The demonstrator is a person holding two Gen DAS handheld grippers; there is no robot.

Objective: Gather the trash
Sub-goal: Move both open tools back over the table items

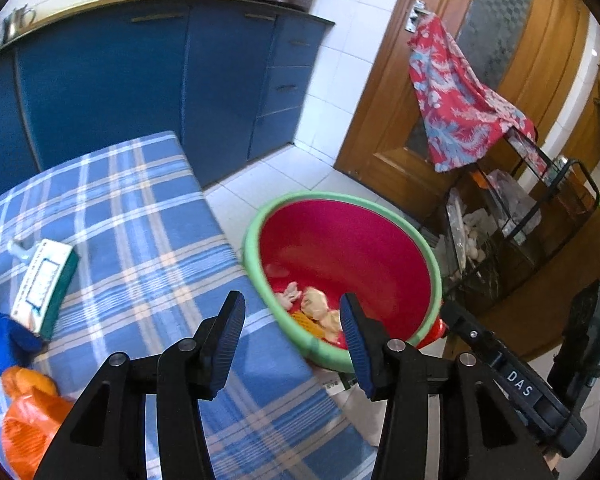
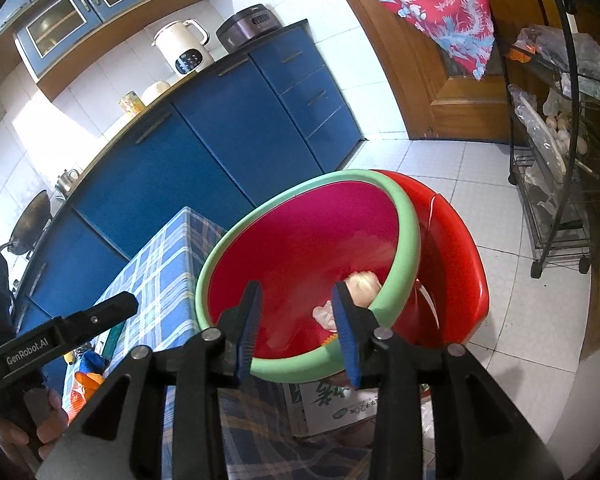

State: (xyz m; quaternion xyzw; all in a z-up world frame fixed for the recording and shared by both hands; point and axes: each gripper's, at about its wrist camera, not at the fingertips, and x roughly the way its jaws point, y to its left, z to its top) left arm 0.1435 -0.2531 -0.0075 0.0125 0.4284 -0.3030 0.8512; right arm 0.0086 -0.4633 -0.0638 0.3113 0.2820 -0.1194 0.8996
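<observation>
Two grippers, left (image 1: 292,344) spread wide and empty, right (image 2: 298,330) narrower, straddling the near rim, grip unclear. Beyond, tilted basin (image 1: 342,240) off the table (image 1: 148,216) edge, crumpled scraps (image 1: 316,306) inside. Probably light, rigid, slippery plastic; best pinched at the green rim.

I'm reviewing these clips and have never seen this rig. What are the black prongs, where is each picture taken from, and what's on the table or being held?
No robot here: a person holds a two-finger tool in each hand, each with a fisheye camera looking along its fingers. In the left wrist view the left gripper is open and empty, above a blue plaid tablecloth. On the cloth lie a green-edged box, something blue and an orange plastic bag. In the right wrist view the right gripper frames the near rim of a tilted red basin with a green rim; whether it grips it is unclear. Crumpled scraps lie inside. Behind it sits a red bin.
</observation>
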